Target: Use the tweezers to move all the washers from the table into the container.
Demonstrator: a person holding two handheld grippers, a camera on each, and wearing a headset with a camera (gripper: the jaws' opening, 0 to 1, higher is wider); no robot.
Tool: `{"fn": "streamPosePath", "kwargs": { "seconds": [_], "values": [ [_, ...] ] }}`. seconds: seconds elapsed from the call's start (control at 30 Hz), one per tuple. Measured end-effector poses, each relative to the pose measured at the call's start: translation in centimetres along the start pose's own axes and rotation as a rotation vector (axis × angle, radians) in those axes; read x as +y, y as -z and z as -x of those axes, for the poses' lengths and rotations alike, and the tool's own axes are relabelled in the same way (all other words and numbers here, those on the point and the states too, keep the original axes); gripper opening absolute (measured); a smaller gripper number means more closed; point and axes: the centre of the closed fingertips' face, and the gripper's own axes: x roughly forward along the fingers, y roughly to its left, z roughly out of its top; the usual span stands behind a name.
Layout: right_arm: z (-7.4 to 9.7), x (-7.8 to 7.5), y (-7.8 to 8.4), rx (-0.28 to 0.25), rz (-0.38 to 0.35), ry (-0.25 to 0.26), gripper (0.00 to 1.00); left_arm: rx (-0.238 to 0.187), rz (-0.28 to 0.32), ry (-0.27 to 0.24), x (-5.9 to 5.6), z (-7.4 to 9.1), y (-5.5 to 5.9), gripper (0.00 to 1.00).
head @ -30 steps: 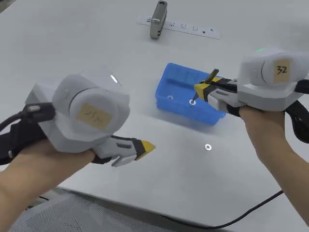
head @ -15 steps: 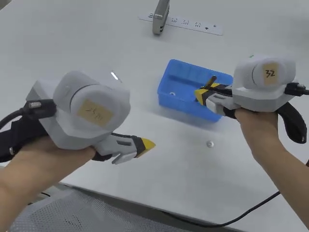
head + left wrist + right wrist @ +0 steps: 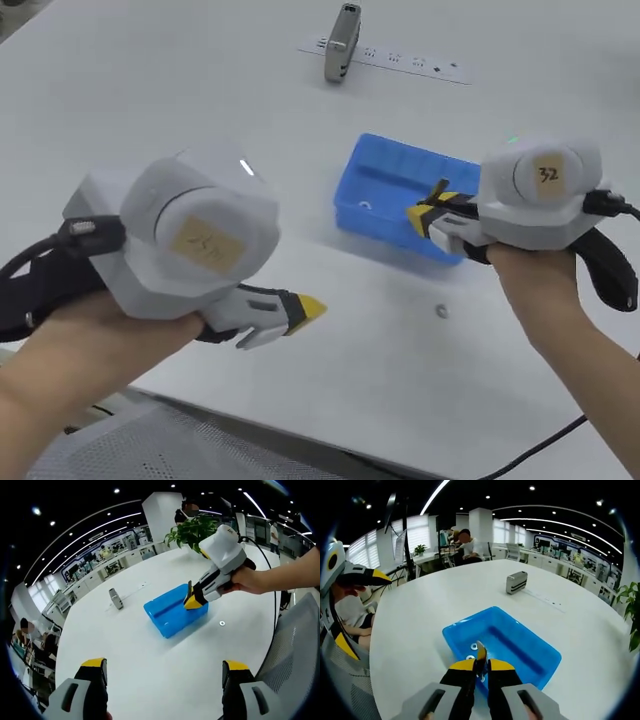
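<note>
A blue container (image 3: 385,187) stands mid-table, with a washer (image 3: 365,207) inside near its left end. My right gripper (image 3: 420,215) hovers over its near right part, shut on dark tweezers (image 3: 437,192). In the right gripper view the tweezers (image 3: 481,653) point down into the container (image 3: 520,650), close above two washers (image 3: 471,651). I cannot tell whether the tips hold anything. One washer (image 3: 441,312) lies on the table in front of the container, also seen as the washer (image 3: 221,623). My left gripper (image 3: 305,308) hangs open over the near table, left of that washer.
A grey metal block (image 3: 341,42) stands on a white power strip (image 3: 410,62) at the far side. The table's near edge runs below both hands, and a cable (image 3: 540,445) trails off it at the right. People sit at desks in the background.
The right gripper has drawn back a little with the tweezers, staying over the container. The washer seen at the tweezers' tip a second ago no longer shows there. The left gripper barely moved.
</note>
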Motion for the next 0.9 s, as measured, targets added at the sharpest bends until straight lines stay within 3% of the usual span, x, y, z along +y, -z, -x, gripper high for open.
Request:
{"fn": "streamPosePath", "kwargs": {
  "seconds": [0.1, 0.3, 0.5, 0.67, 0.9],
  "values": [
    [0.4, -0.2, -0.3, -0.025, -0.036, 0.005, 0.05, 0.005, -0.007, 0.003, -0.2, 0.0, 0.0, 0.98],
    [3.2, -0.7, -2.7, -0.124, -0.084, 0.011, 0.05, -0.008, 0.002, 0.001, 0.0, 0.1, -0.3, 0.98],
    [5.9, -0.4, -3.4, -0.157, -0.072, 0.016, 0.04, -0.012, -0.003, -0.004, 0.1, 0.2, -0.5, 0.98],
    [7.4, 0.6, -2.0, -0.143, -0.077, 0.018, 0.04, -0.017, 0.001, -0.008, 0.1, 0.3, -0.5, 0.98],
    [8.0, 1.6, 2.3, -0.062, -0.084, 0.039, 0.04, -0.025, 0.008, -0.007, -0.1, 0.4, -0.7, 0.98]
  ]
}}
